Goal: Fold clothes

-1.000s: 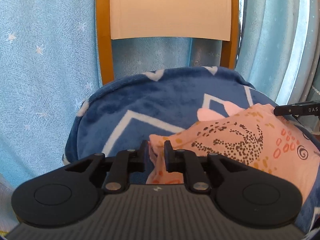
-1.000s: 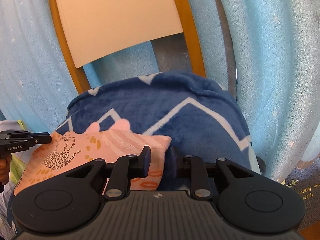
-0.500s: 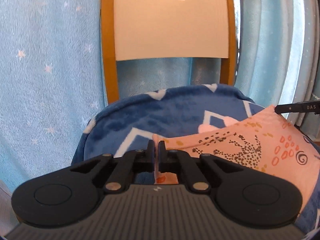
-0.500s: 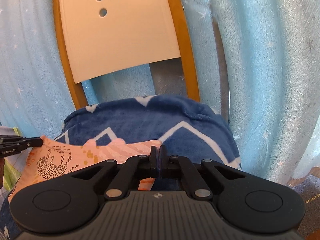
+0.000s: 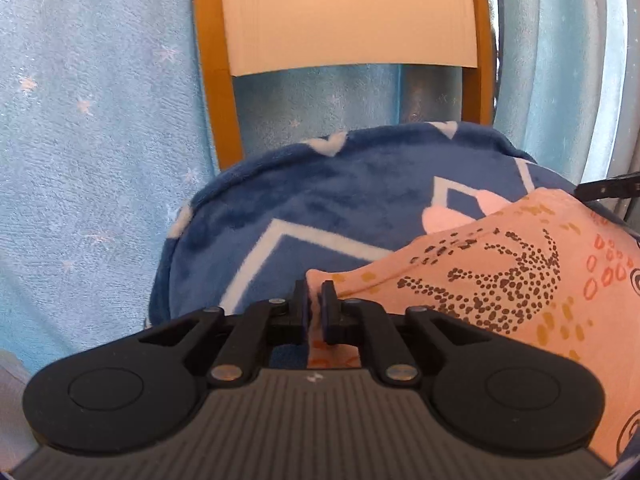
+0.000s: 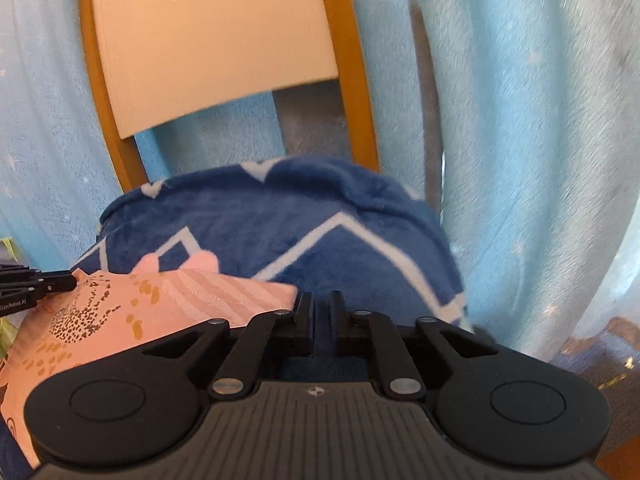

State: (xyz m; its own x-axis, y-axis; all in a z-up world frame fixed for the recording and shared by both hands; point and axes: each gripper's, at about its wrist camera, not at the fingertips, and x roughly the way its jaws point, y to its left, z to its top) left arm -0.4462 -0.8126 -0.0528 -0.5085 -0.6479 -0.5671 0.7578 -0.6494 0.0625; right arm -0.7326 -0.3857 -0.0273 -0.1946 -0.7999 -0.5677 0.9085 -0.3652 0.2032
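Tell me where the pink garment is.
The pink garment lies on the blue blanket on the chair seat: lower right in the left view, lower left in the right view.

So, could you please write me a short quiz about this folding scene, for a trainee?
1. True or false: the pink garment lies on a bare wooden seat.
2. What does the left hand-held gripper pinch? A) a sock B) an edge of the pink garment C) a towel
3. What stands directly behind the blue blanket?

Key:
1. False; it lies on the blue blanket.
2. B
3. A chair back, with a pale panel in an orange-brown frame.
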